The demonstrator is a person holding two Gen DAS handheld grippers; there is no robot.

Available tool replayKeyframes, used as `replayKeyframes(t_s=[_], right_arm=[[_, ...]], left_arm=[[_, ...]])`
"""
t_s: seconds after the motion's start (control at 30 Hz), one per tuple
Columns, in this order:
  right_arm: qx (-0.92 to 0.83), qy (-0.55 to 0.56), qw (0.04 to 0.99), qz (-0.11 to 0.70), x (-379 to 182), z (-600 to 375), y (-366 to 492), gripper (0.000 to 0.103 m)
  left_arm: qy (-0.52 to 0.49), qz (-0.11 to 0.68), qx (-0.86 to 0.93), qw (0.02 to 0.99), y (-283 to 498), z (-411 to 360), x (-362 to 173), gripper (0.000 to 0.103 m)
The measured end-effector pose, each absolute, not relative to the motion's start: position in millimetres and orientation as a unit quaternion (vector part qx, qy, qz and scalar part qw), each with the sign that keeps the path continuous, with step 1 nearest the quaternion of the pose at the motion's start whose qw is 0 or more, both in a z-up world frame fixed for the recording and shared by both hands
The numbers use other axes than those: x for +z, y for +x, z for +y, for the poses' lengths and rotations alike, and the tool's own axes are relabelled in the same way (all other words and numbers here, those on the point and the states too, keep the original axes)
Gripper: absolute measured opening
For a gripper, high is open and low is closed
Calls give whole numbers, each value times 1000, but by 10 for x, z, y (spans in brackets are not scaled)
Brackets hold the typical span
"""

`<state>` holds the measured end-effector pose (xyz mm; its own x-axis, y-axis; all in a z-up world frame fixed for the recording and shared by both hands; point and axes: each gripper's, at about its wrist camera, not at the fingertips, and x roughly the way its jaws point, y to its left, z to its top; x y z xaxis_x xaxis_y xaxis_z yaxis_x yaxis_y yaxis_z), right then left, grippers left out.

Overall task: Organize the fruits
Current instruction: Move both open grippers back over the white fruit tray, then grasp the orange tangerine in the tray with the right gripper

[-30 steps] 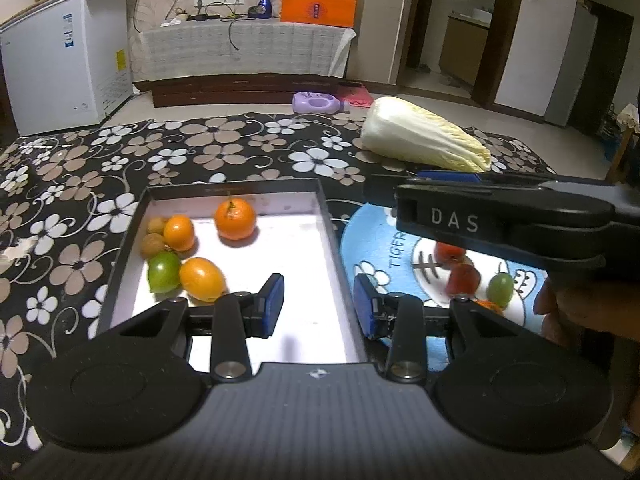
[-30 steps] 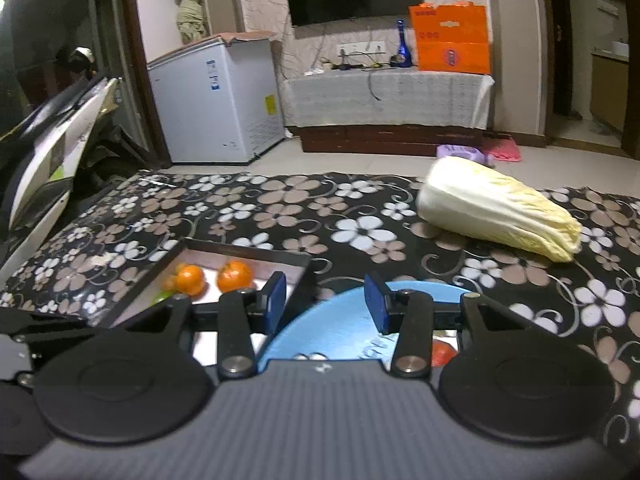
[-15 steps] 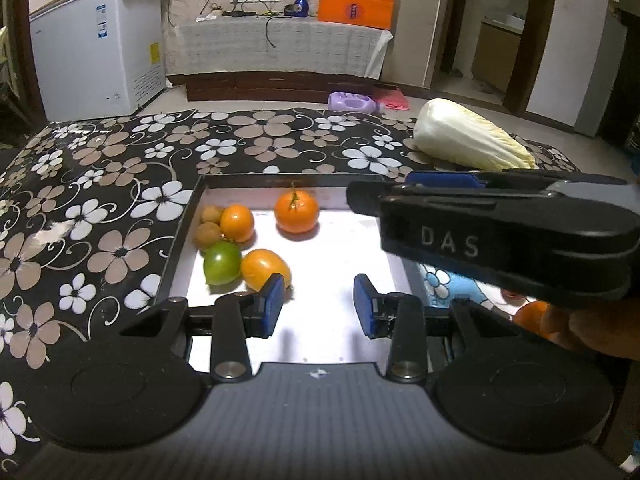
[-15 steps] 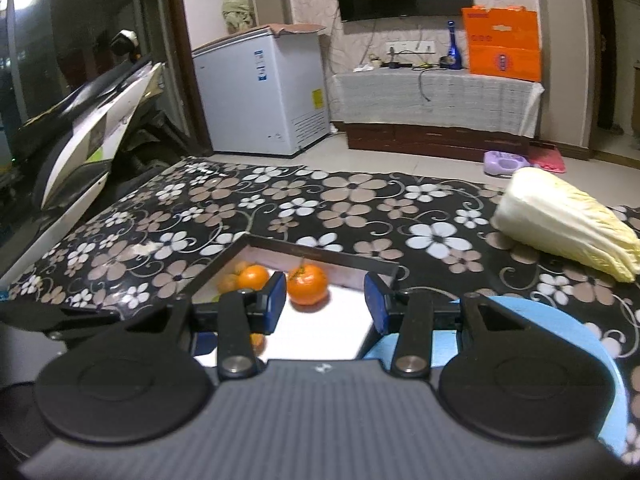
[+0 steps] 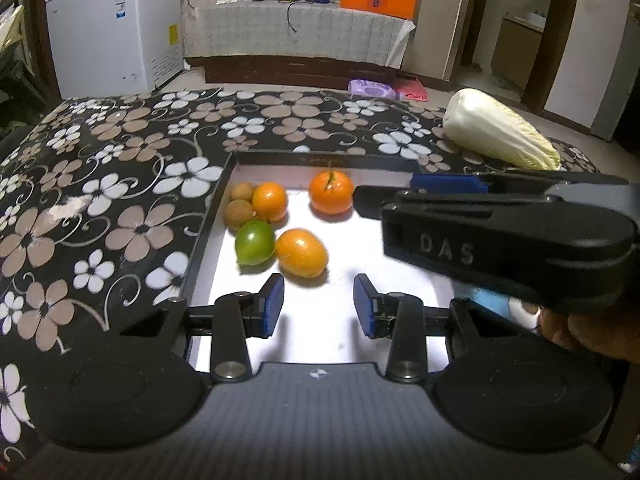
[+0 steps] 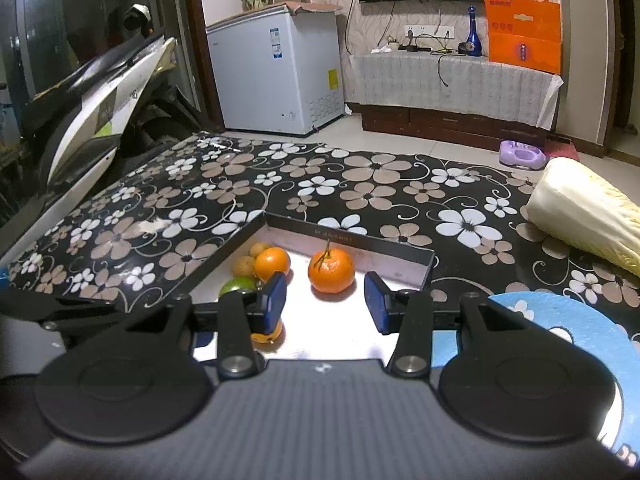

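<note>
1. While the left gripper [image 5: 319, 305] hangs with its pads apart and empty above the near end of the tray [image 5: 320, 159], six fruits lie ahead of it: two small brown ones [image 5: 240, 213], two round oranges [image 5: 331, 193], one green fruit [image 5: 254, 242] and one oval orange fruit [image 5: 301, 253], the last just beyond its left pad. The right gripper [image 5: 448, 183] crosses in from its right side; this view does not show how that one's pads stand. A cabbage [image 5: 500, 136] lies far right on the flowered worktop [image 5: 120, 160].

2. As seen from the right wrist, the right gripper [image 6: 325, 300] is spread and empty, the stemmed orange [image 6: 331, 271] just ahead between its pads. A blue plate [image 6: 580, 328] sits to its right, its contents hidden, so what remains to sort cannot be judged; six fruits appear already gathered.
</note>
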<state>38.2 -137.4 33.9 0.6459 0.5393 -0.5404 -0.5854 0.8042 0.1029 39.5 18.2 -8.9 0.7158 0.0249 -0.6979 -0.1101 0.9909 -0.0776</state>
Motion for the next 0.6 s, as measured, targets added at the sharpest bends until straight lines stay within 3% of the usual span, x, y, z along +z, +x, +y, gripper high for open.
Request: replayKeyframes(t_s=[0.6], right_arm=[[359, -96, 867, 332, 138, -903, 417, 45]], left_arm=[[-40, 395, 15, 918, 182, 270, -245, 44]])
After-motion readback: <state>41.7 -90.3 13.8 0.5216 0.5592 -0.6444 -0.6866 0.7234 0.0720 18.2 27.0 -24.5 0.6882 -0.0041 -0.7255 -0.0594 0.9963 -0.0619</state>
